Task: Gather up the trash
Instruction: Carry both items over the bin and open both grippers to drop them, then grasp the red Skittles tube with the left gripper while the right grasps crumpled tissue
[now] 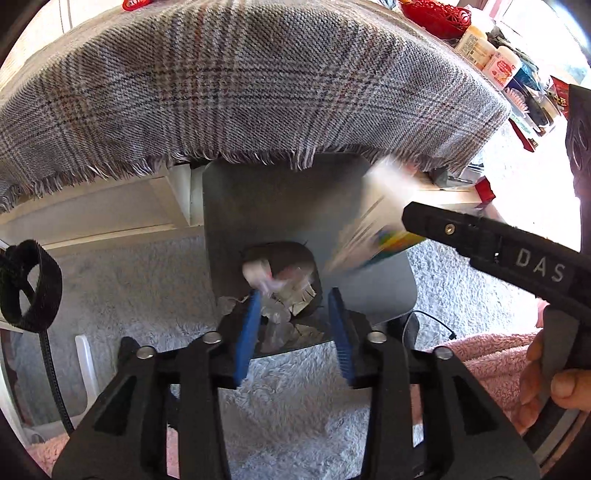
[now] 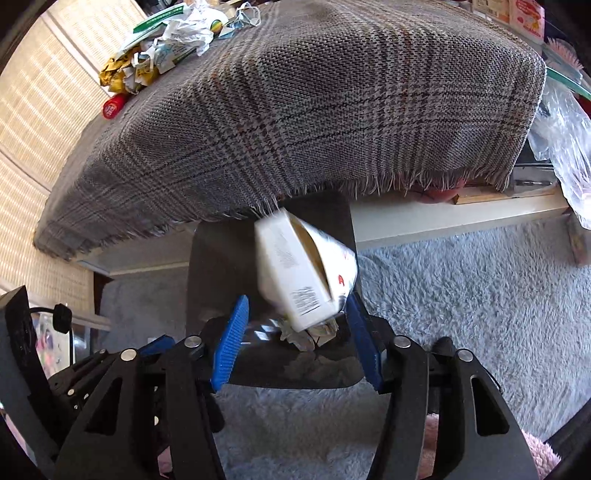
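Observation:
A dark bin (image 1: 258, 206) stands on the rug under the table edge, with crumpled trash (image 1: 280, 284) inside. My left gripper (image 1: 293, 317) is open and empty above the bin's mouth. A white carton (image 2: 303, 269), blurred by motion, is in the air over the bin (image 2: 221, 266) between the open fingers of my right gripper (image 2: 293, 332); none of the pads touch it. The carton also shows blurred in the left wrist view (image 1: 373, 225), beside the right gripper's finger (image 1: 443, 229). More trash (image 2: 162, 48) lies piled at the table's far left.
A plaid cloth (image 1: 240, 85) covers the table and hangs over the bin. Bottles and a red basket (image 1: 436, 14) stand at the table's right. A grey shaggy rug (image 2: 461, 295) covers the floor. A pink towel (image 1: 491, 354) lies at the right.

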{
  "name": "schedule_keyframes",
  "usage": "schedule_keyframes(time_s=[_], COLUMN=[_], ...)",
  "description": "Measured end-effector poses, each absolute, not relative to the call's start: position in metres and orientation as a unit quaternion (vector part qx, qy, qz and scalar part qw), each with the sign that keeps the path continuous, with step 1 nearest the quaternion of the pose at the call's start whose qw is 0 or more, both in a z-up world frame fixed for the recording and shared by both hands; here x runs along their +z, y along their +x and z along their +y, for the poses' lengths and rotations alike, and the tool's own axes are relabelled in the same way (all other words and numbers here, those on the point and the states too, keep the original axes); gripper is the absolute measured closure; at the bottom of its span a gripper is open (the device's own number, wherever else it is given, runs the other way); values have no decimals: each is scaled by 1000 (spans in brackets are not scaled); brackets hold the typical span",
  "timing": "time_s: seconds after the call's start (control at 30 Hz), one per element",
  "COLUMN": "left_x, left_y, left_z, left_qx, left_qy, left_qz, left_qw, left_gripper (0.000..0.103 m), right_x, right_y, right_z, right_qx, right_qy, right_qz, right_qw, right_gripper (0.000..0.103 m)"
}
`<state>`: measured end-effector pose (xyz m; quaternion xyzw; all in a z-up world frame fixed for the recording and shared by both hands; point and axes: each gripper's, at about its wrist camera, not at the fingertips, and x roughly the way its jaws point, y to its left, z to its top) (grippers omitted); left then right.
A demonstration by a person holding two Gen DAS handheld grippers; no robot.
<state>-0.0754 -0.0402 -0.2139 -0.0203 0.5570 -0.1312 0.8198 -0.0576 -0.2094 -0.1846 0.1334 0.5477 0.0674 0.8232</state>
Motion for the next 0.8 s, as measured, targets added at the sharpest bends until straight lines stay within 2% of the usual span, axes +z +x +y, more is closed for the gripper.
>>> schedule_keyframes(time_s=[0.03,0.13,0.17,0.2,0.3,0.37,0.4,0.47,0.63,0.8], left_x=[-213,-208,-207,-206,-202,-198,-196,-192,-178,-151], left_y=[-75,-76,-76,-75,-74,-77,-79,-81,-84,-82], left_z=[-40,-37,-36,-34,-31,-23,-19,-16,-7,6], left_qx=[-129,-122,-120,-118,-114,-113,-112,-114,-113,-101], left_qy=[-20,-24,-25,-27,-31,-34,-36,-36,-44,-43], left_qz=[556,552,551,551,549,547,545,540,533,515], left_qw=[821,825,825,826,827,829,830,833,837,850], left_gripper=[61,52,50,49,37,28,20,14,10,10], right_x=[-183,-182,-182,-181,-180,-179,-180,-181,-174,-143], right_y=[-58,-58,-59,-59,-58,-58,-58,-57,-56,-50], right_z=[-210,-213,-213,-214,-216,-217,-218,-219,-219,-220], right_qx=[65,59,55,51,52,55,55,60,68,85], right_qy=[132,135,134,133,135,139,142,150,166,173], right_qz=[546,542,541,539,537,535,535,537,533,509], right_qw=[825,827,829,830,831,832,831,828,827,839], right_gripper=[35,31,22,19,13,3,3,3,3,3])
